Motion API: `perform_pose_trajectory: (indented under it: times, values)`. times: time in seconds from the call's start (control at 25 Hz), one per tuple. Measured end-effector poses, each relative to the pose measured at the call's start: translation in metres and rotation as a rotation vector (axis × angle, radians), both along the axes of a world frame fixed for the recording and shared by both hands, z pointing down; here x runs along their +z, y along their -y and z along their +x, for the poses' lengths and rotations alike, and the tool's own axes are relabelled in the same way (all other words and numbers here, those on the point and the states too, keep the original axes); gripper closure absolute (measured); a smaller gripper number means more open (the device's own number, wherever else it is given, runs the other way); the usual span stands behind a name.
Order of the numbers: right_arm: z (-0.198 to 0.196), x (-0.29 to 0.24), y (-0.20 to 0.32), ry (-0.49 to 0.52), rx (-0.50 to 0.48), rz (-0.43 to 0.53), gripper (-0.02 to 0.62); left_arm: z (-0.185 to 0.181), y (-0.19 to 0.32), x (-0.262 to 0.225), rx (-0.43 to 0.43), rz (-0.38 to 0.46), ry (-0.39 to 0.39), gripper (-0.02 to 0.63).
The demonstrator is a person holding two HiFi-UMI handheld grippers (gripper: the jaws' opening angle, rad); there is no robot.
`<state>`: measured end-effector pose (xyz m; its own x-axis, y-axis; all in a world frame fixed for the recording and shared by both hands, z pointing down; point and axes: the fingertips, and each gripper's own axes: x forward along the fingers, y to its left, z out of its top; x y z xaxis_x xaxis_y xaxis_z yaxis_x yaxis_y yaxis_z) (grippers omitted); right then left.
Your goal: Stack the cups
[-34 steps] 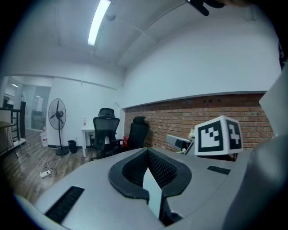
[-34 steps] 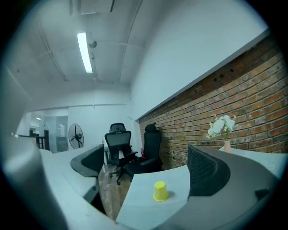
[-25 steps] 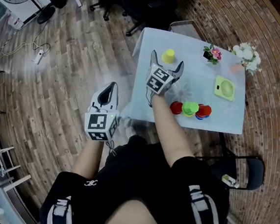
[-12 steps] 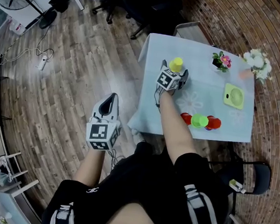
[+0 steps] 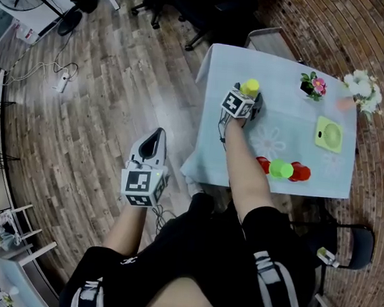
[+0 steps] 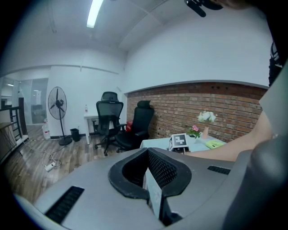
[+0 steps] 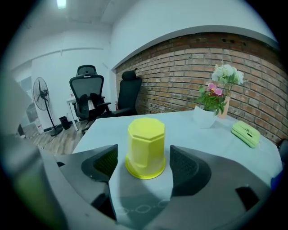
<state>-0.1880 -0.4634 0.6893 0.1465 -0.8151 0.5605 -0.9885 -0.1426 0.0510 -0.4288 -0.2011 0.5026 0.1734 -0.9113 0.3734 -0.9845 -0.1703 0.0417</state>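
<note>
Room: brick-walled office; pale blue table [image 5: 275, 134] at 1 o'clock.
Head view: inverted yellow cup [image 5: 250, 86], axis vertical, at 12 o'clock of right gripper [image 5: 249, 98]; left gripper [image 5: 156, 136] off-table, farther away.
Left gripper view: jaws pressed together, empty.
Right gripper view: jaws spread, cup between them, pads just clear.
Change: right gripper has descended around the cup; its jaws have just been closing.

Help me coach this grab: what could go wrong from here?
1. The right gripper, whose fingers have just been closing, flanks the upturned yellow cup without touching; uneven contact could push or tip it.
2. The cup tapers upward, so a high pinch may slip off.
</note>
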Motion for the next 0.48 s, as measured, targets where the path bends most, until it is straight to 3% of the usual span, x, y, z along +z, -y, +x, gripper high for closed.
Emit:
perform_pose_trajectory:
  times: [0.12, 0.4, 0.48]
  values:
    - [0.004, 0.0, 0.001, -0.034, 0.016, -0.006, 0.325, -0.002, -0.006, 0.003, -0.003, -0.01, 0.003, 0.604]
    - [-0.007, -0.037, -0.008, -0.022, -0.025, 0.054, 0.344, 0.003, -0.015, -0.004, 0.01, 0.013, 0.007, 0.604]
    - [-0.007, -0.054, -0.01, -0.026, -0.025, 0.081, 0.419, 0.005, -0.015, -0.01, 0.011, 0.028, 0.004, 0.604]
